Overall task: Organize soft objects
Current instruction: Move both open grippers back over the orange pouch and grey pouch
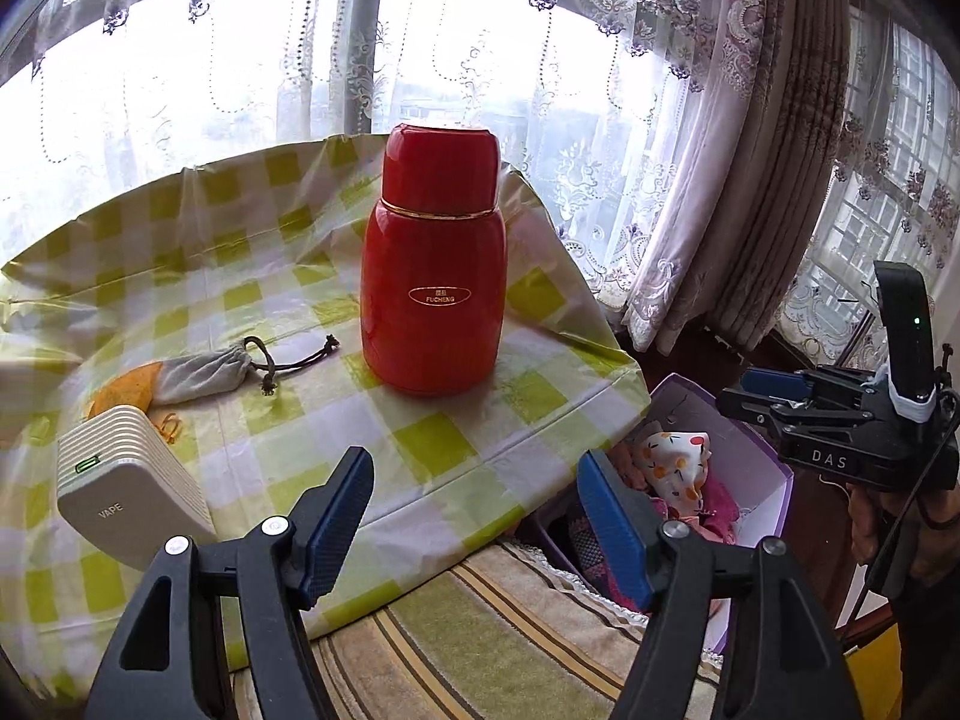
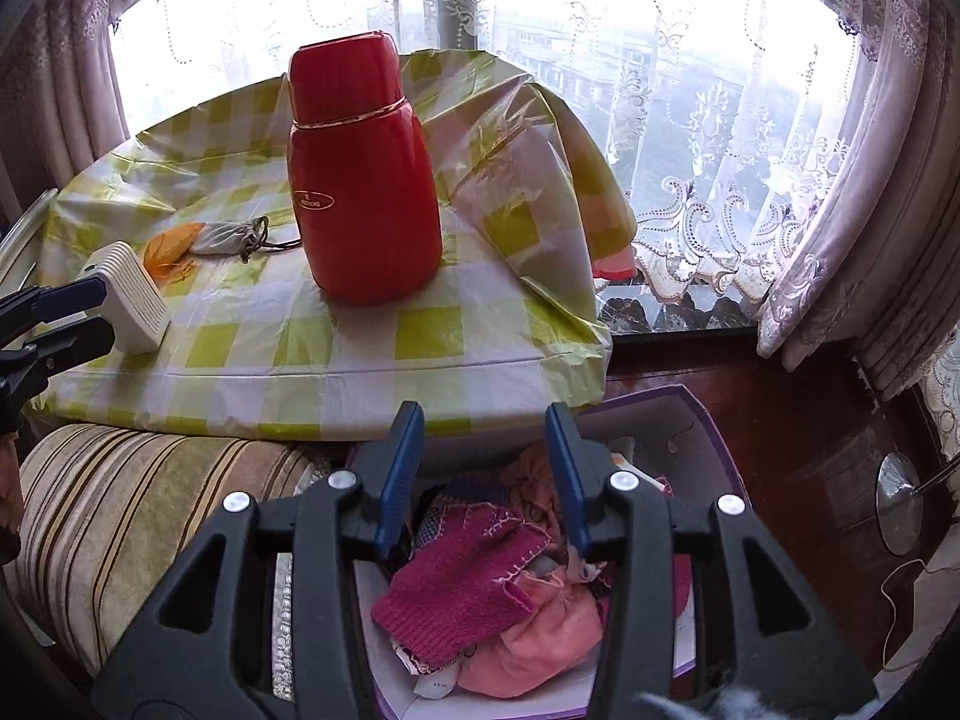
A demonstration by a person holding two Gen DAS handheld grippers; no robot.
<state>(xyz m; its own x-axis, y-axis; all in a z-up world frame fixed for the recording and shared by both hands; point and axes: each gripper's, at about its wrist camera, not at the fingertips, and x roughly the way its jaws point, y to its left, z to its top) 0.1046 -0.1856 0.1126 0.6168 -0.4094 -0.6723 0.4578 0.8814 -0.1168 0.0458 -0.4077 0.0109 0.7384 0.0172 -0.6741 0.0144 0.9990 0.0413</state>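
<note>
A grey drawstring pouch (image 1: 204, 369) lies on the green-checked tablecloth (image 1: 432, 438) beside an orange cloth (image 1: 129, 387). A purple-and-white box (image 2: 714, 438) stands on the floor off the table's right edge. It holds a magenta knitted piece (image 2: 468, 582), a pink cloth (image 2: 540, 642) and a white fabric with orange print (image 1: 672, 456). My left gripper (image 1: 477, 474) hangs open over the table's near edge, with nothing between its blue pads. My right gripper (image 2: 485, 420) stands open above the box, also empty. It shows in the left wrist view too (image 1: 780, 387).
A tall red flask (image 1: 429, 264) stands mid-table. A white ribbed device (image 1: 126, 492) marked VAPE sits at the near left. A striped cushion (image 1: 480, 648) lies below the table edge. Lace curtains (image 1: 720, 180) hang behind, and a metal lamp base (image 2: 897, 504) is on the floor at right.
</note>
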